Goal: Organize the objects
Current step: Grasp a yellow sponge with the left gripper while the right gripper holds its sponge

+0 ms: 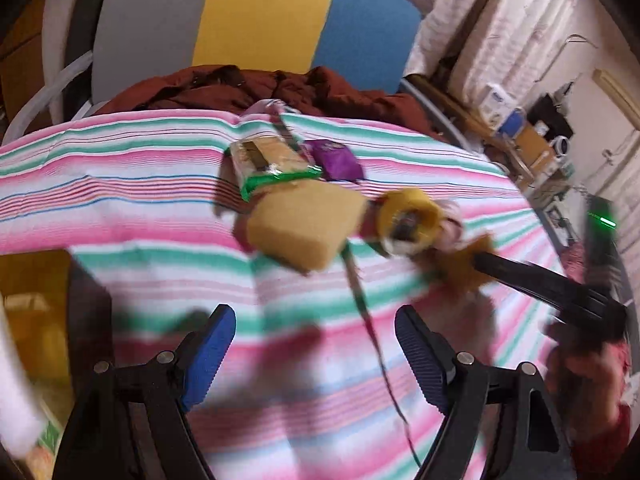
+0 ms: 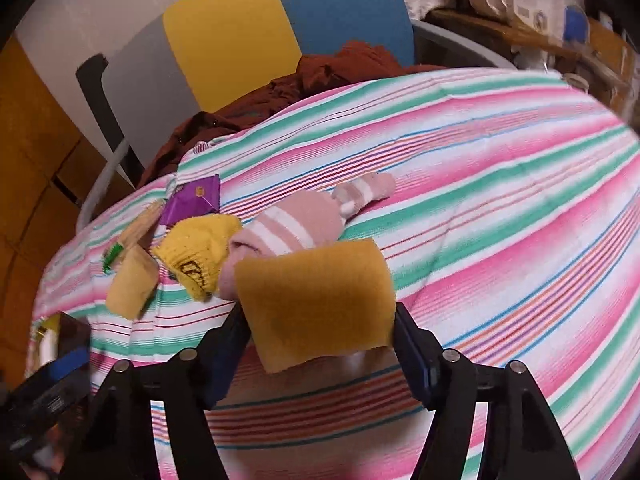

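The mustard sponge (image 2: 316, 300) sat in the lower centre of the right wrist view, pinched between the two jaws of the right gripper (image 2: 320, 320), which pressed against its left and right edges. In the left wrist view the same sponge (image 1: 466, 266) showed only as a blurred brown patch at the tip of the right gripper (image 1: 480, 266), right of centre.

Just behind it, toward the centre of the right wrist view, lay a pink sock (image 2: 296, 224) with white stripes, and touching that on its left a yellow sock (image 2: 198, 256). A paler sponge (image 2: 132, 288) lay to the lower left of the yellow sock, with a purple packet (image 2: 192, 200) above them. In the left wrist view the pale sponge (image 1: 306, 226) sat at centre, the yellow sock (image 1: 408, 220) just to its right, the purple packet (image 1: 336, 160) above, and a green-edged packet (image 1: 272, 162) beside the purple one, its lower end over the sponge.

All of these rested on a striped cloth (image 2: 500, 200) in pink, green and white.

The left gripper (image 1: 316, 344) hung at the bottom of its own frame with jaws set wide and nothing between them. A box (image 1: 36, 312) with yellow inner walls stood at the lower left edge of that view. A chair (image 1: 264, 16) in grey, yellow and blue panels filled the top, with a dark red garment (image 1: 248, 88) heaped on it.
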Motion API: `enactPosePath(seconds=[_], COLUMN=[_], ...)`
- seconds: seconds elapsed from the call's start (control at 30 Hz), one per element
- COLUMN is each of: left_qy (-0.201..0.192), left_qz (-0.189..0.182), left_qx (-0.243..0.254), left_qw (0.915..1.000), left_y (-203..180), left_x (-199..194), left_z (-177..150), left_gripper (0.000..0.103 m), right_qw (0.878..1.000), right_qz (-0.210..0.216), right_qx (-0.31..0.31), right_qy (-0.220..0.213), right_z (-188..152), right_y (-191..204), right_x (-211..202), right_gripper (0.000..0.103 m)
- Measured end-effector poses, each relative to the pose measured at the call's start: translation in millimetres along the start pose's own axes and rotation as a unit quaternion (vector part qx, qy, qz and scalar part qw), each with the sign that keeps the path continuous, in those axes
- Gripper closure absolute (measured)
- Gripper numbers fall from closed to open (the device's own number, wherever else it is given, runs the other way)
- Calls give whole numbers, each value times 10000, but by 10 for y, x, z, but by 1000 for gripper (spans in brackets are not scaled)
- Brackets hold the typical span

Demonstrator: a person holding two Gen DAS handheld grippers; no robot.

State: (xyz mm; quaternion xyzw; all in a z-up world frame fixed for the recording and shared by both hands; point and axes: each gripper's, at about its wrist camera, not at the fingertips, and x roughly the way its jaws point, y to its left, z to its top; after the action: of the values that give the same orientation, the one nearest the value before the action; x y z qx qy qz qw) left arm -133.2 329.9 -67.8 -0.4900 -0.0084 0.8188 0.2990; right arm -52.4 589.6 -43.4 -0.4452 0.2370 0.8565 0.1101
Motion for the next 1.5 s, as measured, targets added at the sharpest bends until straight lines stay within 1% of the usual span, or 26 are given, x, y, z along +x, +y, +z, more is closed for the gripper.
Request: enactPosePath(seconds=[0.1, 0.2, 0.23, 0.27, 0.33, 0.37, 0.43, 0.47, 0.53, 0.63, 0.8, 0.83, 0.93, 1.0, 1.1, 1.33, 1.43, 1.5], left_qy=[79, 138, 103, 26, 27, 8, -30, -47, -112, -341, -604, -630, -687, -733, -702, -723, -707, -683], left_qz=[113, 124, 141, 123, 67, -28, -82, -72, -60, 21, 307, 345, 419, 463, 531, 354, 244, 78], left_qx=[-160, -201, -188, -150, -146, -162, -126, -117, -131, -36, 461, 480, 286, 166, 126, -107, -158, -186], left_qw=[9998, 9996, 9997, 9998, 9999, 9999, 9999, 9999, 9998, 9994, 9966, 9963, 9963, 9961, 9960, 9967, 9971, 9975], left_y=[117, 174, 171, 163, 150, 139, 103, 77, 43, 1, -93, -111, -117, -115, -127, -79, -111, -136], left_x=[207, 346, 364, 380, 425, 444, 464, 481, 498, 477, 428, 424, 394, 365, 320, 152, 66, -20], left_z=[131, 227, 255, 288, 331, 347, 364, 358, 345, 283, 118, 109, 45, -37, -151, -404, -530, -623], left_gripper=[20, 20, 20, 20, 20, 20, 25, 31, 33, 37, 44, 44, 46, 48, 51, 52, 53, 53], right_qw=[9994, 9983, 9981, 9976, 9972, 9971, 9974, 9977, 9982, 9984, 9979, 9979, 9980, 9978, 9972, 9961, 9950, 9932], right_qz=[98, -33, -60, -84, -88, -65, -28, -40, -69, -85, -135, -147, -247, -480, -646, -800, -921, -1062], right_qx=[304, 539, 586, 658, 729, 750, 711, 680, 600, 567, 627, 630, 589, 449, 328, 300, 212, 68], right_qy=[-97, -196, -202, -192, -137, -106, -68, -69, -51, 1, 9, 6, -2, -74, -174, -216, -331, -468], right_z=[0, 33, 49, 59, 70, 70, 75, 81, 85, 84, 81, 79, 69, 71, 73, 73, 70, 70], right_y=[-112, -241, -266, -300, -326, -325, -296, -279, -244, -233, -270, -275, -268, -239, -211, -237, -208, -159], right_x=[-129, -197, -197, -190, -159, -142, -121, -116, -95, -64, -56, -62, -61, -73, -99, -99, -133, -172], right_gripper=[34, 34, 34, 34, 34, 34, 34, 34, 34, 34, 34, 34, 34, 34, 34, 34, 34, 34])
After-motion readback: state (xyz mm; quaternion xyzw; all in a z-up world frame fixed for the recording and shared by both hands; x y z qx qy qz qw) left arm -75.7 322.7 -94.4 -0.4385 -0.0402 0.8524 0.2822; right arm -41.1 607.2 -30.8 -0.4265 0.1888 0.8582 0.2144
